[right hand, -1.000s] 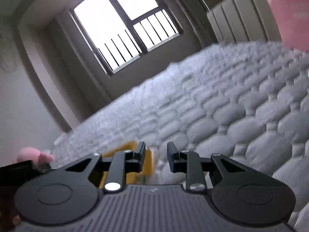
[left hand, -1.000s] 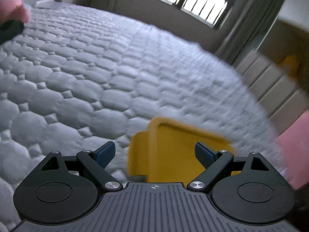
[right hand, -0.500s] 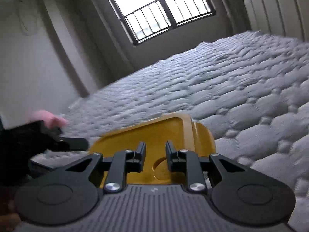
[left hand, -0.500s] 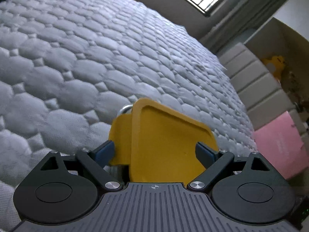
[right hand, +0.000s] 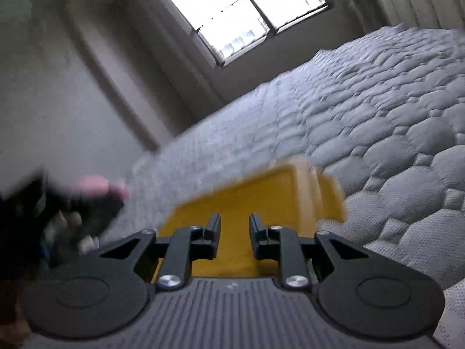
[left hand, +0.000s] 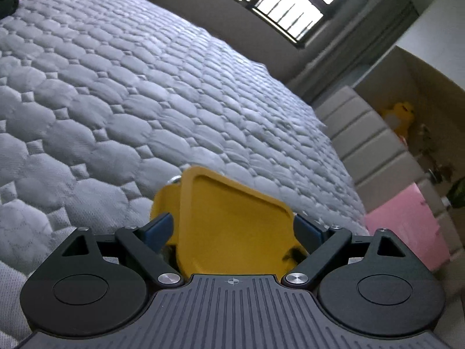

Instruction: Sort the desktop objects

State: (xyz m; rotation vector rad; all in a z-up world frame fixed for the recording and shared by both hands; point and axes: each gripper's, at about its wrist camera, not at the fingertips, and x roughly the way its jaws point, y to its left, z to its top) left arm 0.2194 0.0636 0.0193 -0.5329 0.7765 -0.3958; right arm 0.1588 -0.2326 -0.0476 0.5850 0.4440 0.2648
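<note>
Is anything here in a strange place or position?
Yes. The yellow tray is not on a desk: it is over a quilted mattress, tilted, between the wide jaws of the left gripper. Whether it rests on the mattress is unclear.

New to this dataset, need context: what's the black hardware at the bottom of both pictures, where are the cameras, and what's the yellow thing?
There is no robot here. A person carries a pair of tongs in each hand, and a fisheye camera on each looks forward along its two fingers. One picture comes from the left tongs, the other from the right tongs. The surface is a grey quilted mattress. The yellow thing is a yellow tray. The left tongs stand wide, with a pad at each side of it, and seem to clamp it. The right tongs are nearly closed over it, but the blur hides whether they pinch it.
</note>
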